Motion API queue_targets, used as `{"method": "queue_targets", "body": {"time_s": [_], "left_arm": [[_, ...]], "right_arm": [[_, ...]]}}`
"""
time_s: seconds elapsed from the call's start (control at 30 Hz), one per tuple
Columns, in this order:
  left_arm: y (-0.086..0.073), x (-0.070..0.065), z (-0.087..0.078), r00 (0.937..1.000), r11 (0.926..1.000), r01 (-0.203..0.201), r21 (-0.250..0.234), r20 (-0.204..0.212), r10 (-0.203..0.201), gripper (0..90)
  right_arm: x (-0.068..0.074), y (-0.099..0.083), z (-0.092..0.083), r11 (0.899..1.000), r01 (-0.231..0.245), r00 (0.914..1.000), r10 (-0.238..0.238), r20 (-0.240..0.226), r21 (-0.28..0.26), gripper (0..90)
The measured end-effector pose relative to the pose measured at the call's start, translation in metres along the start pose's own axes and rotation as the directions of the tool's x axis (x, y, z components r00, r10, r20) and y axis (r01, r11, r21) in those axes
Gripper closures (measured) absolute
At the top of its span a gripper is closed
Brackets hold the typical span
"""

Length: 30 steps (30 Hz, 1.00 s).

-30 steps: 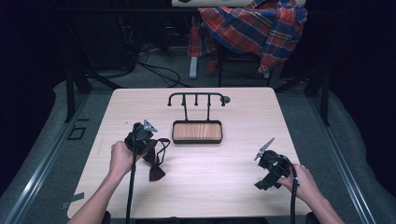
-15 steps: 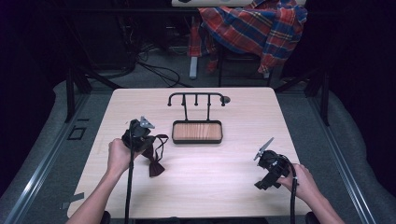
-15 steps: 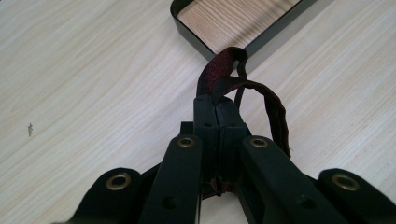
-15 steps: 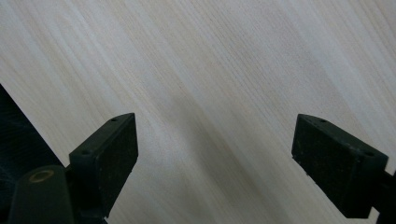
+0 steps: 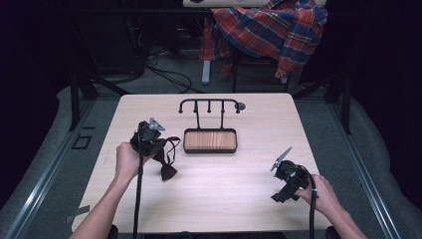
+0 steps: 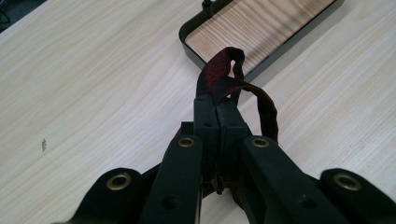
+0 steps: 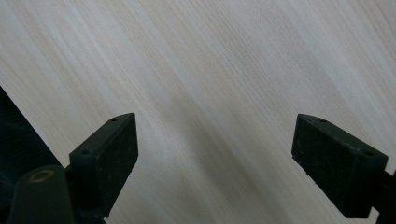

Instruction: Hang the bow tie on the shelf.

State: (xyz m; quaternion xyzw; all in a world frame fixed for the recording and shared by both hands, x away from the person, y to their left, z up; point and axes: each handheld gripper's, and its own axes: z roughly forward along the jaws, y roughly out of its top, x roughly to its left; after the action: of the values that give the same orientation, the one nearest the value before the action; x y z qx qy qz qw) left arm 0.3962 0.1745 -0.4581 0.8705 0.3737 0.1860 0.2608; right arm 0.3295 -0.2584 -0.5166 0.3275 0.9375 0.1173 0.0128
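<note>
Left gripper (image 5: 149, 137) sits at the left middle of the high view, held in the person's left hand (image 5: 128, 160). Its two black jaws are pressed tight together on the strap of a dark red bow tie (image 5: 166, 164). In the left gripper view (image 6: 218, 116), the thin strap (image 6: 233, 79) loops up past the jaw tips, toward the upper middle of the frame. In the high view, the bow part hangs down just right of the hand and seems to touch the table (image 5: 224, 199).

Just right of the tie, in the middle of the high view, sits a small tray (image 5: 210, 141) with a black rim and a wooden bottom. A black rack with hooks (image 5: 209, 103) stands up from its far side.

At the lower right of the high view, the right hand (image 5: 323, 194) holds the right gripper (image 5: 286, 184) low over the table. In the right gripper view (image 7: 215, 154), its jaws are spread wide apart, with bare pale wood between them.

At the top of the high view, a red plaid cloth (image 5: 271, 27) hangs over something behind the table.
</note>
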Motion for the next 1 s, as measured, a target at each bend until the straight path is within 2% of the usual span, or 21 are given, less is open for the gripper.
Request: {"method": "queue_targets", "body": {"time_s": [0.03,0.2,0.37,0.5,0.57,0.67,0.73,0.8,1.0], "left_arm": [[0.001,0.0,-0.001,0.9999,1.0,-0.003,-0.003,-0.011,0.003,88.8],[0.004,0.003,-0.003,0.9999,0.9999,0.004,-0.016,-0.012,-0.004,88.8],[0.009,0.005,-0.007,0.9998,0.9996,0.0,-0.029,-0.02,0.0,88.8],[0.011,0.005,-0.008,0.9998,0.9996,-0.006,-0.027,-0.022,0.005,88.8],[0.012,0.006,-0.009,0.9995,0.9994,-0.008,-0.033,-0.03,0.007,88.8],[0.013,0.006,-0.009,0.9997,0.9997,-0.009,-0.024,-0.023,0.009,88.8],[0.014,0.007,-0.01,0.9998,0.9998,-0.008,-0.016,-0.021,0.007,88.8],[0.014,0.008,-0.011,0.9999,0.9999,-0.005,-0.015,-0.016,0.005,88.8],[0.017,0.01,-0.017,0.9999,0.9994,-0.003,-0.035,-0.014,0.002,88.8]], "right_arm": [[0.0,0.0,-0.001,1.0,0.01,0.9999,-0.01,0.01,0.015,14.2],[-0.001,-0.002,-0.002,1.0,0.01,0.9999,-0.01,0.008,0.015,14.2],[0.0,-0.006,-0.003,1.0,-0.005,0.9999,0.005,0.01,0.002,14.2],[0.0,-0.007,-0.004,1.0,-0.003,0.9999,0.003,0.015,0.012,14.2],[0.0,-0.008,-0.003,1.0,-0.016,0.9998,0.016,0.011,-0.004,14.2],[-0.001,-0.008,-0.004,1.0,-0.008,0.9998,0.007,0.02,0.011,14.2],[0.0,-0.009,-0.002,1.0,-0.022,0.9997,0.022,0.004,0.002,14.2],[-0.002,-0.008,-0.003,1.0,-0.01,0.9999,0.01,0.01,0.028,14.2],[-0.002,-0.008,-0.003,0.999,-0.013,0.9999,0.013,0.01,0.031,14.2]]}}
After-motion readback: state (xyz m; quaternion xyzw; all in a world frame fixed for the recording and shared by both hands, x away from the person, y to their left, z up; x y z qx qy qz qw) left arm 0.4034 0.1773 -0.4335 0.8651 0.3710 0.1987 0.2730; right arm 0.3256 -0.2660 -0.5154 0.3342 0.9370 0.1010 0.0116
